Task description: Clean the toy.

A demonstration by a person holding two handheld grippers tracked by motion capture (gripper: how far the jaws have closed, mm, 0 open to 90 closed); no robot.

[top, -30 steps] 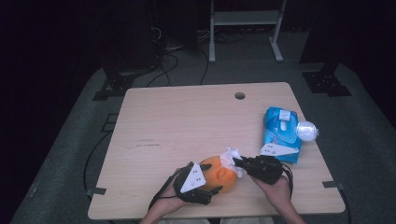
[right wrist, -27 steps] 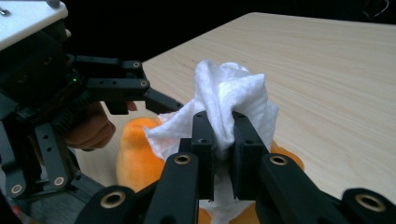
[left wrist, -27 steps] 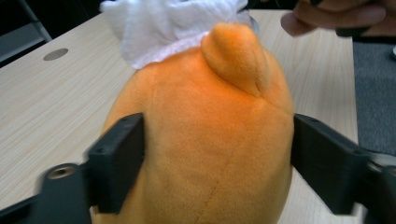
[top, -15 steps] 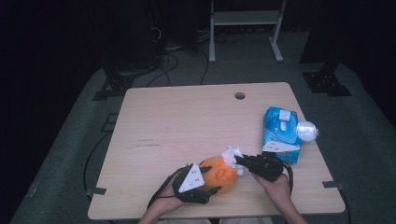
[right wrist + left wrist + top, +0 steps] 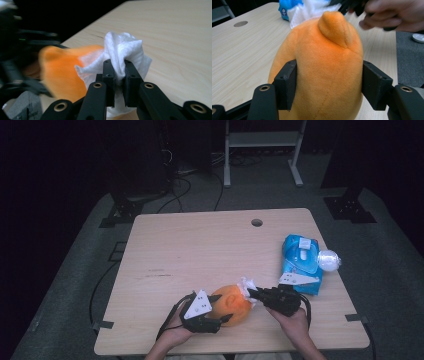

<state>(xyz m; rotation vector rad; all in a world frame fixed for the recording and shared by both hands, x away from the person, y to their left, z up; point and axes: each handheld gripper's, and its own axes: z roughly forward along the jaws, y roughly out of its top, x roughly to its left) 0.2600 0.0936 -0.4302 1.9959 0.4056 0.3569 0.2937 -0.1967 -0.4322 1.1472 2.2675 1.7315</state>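
An orange plush toy (image 5: 232,304) sits near the table's front edge. My left gripper (image 5: 220,309) is shut on it, its two black pads pressing the toy's sides (image 5: 329,75). My right gripper (image 5: 251,293) is shut on a crumpled white wipe (image 5: 247,285), and the wipe (image 5: 123,53) rests against the toy's right side (image 5: 62,72). In the left gripper view the wipe (image 5: 312,10) shows behind the toy's small ear, with the person's other hand (image 5: 394,15) beyond it.
A blue pack of wet wipes (image 5: 301,262) lies at the table's right, with a white round ball-like object (image 5: 328,260) against its right side. A cable hole (image 5: 256,222) is near the far edge. The wooden table (image 5: 200,250) lies bare on its left and middle.
The right gripper with the wipe has shifted slightly against the toy. The left gripper keeps its hold on the toy, almost unmoved.
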